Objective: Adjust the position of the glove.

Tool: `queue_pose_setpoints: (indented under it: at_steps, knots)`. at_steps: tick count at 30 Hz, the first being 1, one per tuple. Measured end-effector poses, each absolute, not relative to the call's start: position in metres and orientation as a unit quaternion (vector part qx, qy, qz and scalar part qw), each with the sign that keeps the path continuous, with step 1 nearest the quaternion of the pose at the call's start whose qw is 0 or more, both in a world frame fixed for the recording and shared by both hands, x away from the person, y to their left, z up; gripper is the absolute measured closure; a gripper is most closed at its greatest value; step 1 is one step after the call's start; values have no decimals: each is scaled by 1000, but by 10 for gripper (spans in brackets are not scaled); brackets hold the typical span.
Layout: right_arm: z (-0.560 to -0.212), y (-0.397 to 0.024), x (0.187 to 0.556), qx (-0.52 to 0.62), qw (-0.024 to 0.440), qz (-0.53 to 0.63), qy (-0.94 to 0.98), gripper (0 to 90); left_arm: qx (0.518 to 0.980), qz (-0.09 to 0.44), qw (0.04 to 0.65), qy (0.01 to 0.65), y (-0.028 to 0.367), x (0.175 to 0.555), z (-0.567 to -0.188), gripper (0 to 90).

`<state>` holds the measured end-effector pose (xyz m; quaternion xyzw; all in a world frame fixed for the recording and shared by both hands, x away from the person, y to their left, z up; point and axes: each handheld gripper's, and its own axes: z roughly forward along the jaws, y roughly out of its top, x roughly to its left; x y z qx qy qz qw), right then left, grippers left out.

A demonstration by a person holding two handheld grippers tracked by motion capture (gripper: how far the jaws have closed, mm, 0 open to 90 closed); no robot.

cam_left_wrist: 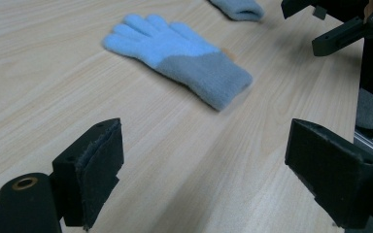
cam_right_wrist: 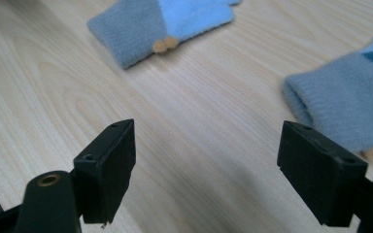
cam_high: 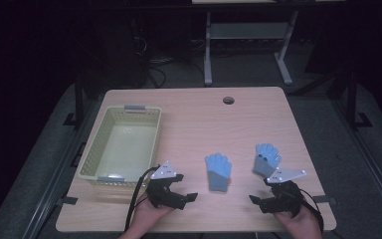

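On the table (cam_high: pixel 189 114) two blue and grey gloves lie flat in the near half. The middle glove (cam_high: pixel 218 172) has its fingers pointing away from the person and its grey cuff toward the near edge. The right glove (cam_high: pixel 266 159) lies near it, a bit further right, with bare wood between the two.

The left hand-held gripper (cam_high: pixel 188 198) is close to the near edge of the table, just in front of the near right corner of the green basket (cam_high: pixel 122 142). Its jaws are spread wide and hold nothing. In the left gripper view the middle glove (cam_left_wrist: pixel 177 58) is ahead of the jaws, with open wood between them and the cuff.

The right hand-held gripper (cam_high: pixel 256 200) is also near the front edge, just before the right glove. Its jaws are spread too and they are empty. In the right gripper view the cuff of the right glove (cam_right_wrist: pixel 345 104) lies just beyond the right jaw, and the cuff of the middle glove (cam_right_wrist: pixel 136 29) is further ahead to the left.

The basket stands at the left side, close to the left edge of the table. A small round hole (cam_high: pixel 228 100) is near the far edge. The far half of the table is open, and so is the strip between the two grippers.
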<state>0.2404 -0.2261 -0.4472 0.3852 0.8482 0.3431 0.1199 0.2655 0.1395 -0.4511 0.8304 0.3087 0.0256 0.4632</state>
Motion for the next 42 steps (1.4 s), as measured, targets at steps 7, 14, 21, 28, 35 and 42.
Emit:
queue_pose_setpoints:
  at_steps: [7, 14, 21, 28, 35, 42]
  knots:
    - [-446, -226, 239, 382, 121, 343, 850, 215, 831, 36, 464, 305, 140, 264, -449, 137]
    - [-442, -222, 241, 380, 116, 341, 852, 216, 830, 45, 468, 302, 141, 264, -448, 137]
    - [-438, -223, 246, 380, 115, 340, 852, 222, 824, 45, 474, 305, 144, 266, -446, 137]
    - [-430, -221, 256, 373, 115, 328, 860, 239, 819, 38, 479, 314, 146, 269, -447, 137]
    - [-414, -226, 268, 375, 126, 336, 855, 246, 820, 41, 479, 311, 146, 268, -447, 137]
    - [-411, -230, 283, 386, 114, 322, 857, 247, 819, 42, 481, 311, 146, 269, -446, 137]
